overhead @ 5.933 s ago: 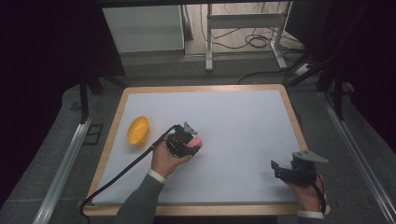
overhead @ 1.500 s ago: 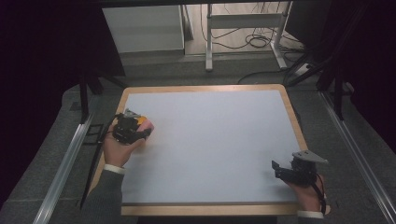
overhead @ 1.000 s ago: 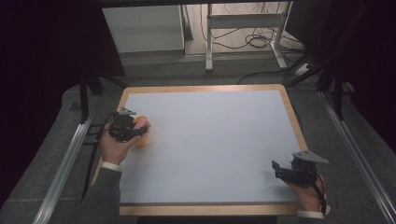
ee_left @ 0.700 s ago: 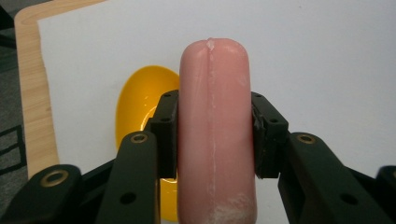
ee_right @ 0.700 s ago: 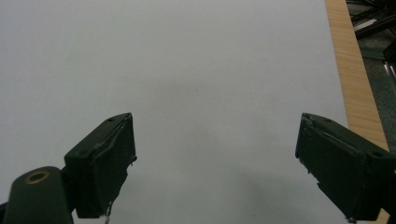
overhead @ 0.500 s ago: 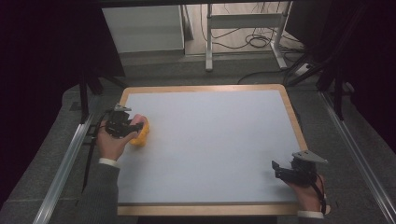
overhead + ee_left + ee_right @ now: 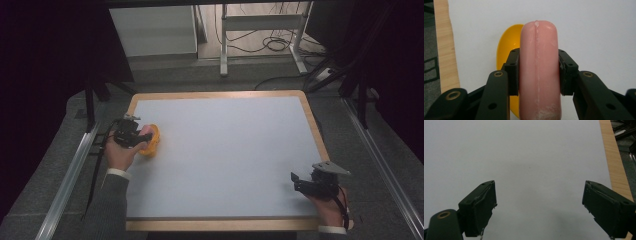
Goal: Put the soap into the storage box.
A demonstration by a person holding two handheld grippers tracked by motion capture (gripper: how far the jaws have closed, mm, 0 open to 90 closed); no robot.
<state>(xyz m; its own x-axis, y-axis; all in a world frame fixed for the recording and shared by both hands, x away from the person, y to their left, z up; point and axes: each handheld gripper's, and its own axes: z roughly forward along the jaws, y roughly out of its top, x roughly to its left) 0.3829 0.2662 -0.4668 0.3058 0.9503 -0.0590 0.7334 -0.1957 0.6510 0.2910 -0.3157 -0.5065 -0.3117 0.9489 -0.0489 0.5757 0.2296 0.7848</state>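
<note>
I have the bench in front of me, a white top with a wood rim, and 2 claws on it. My left claw sits at the bench's left edge; my right claw rests near the front right corner, jaws standing wide with nothing but bare white top between them.

The work in hand looks like putting the sausage into the yellow dish. The carry is done, as I judge it: the left claw is clamped on the pink sausage, pads pressing both its sides, and holds it right over the dish, which lies on the bench just inside the left rim. What is left is to lower it in and let go.

Against the earliest frame, the left claw was then mid-bench, well apart from the dish, already with something pink in it; it has since crossed to the dish. Over the last frames it has eased slightly toward the left edge. The right claw has not moved.
</note>
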